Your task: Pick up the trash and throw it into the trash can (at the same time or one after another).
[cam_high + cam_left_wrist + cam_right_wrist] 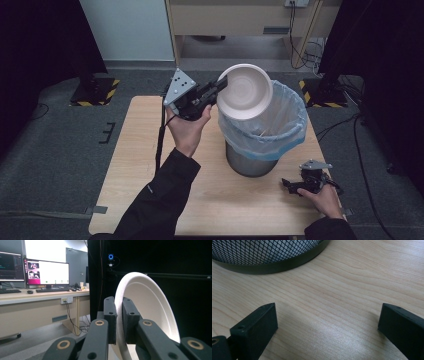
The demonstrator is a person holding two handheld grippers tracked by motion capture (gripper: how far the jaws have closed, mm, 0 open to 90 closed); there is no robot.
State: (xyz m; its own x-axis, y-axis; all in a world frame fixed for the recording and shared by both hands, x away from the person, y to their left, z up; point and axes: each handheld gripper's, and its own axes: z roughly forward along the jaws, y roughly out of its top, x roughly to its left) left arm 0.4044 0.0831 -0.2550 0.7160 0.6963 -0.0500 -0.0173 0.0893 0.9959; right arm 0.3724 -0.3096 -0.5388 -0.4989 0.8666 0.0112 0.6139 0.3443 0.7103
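Just beneath plate (245,91): lined bin (285,135)

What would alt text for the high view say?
A person's left gripper holds a white plate by its rim, tilted over a lined bin on a wooden table. The right gripper rests open on the table beside the bin.

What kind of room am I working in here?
Probably a lab or office test space: computer monitors on a desk, black curtains around the wooden table, hazard-taped stand bases on carpet.
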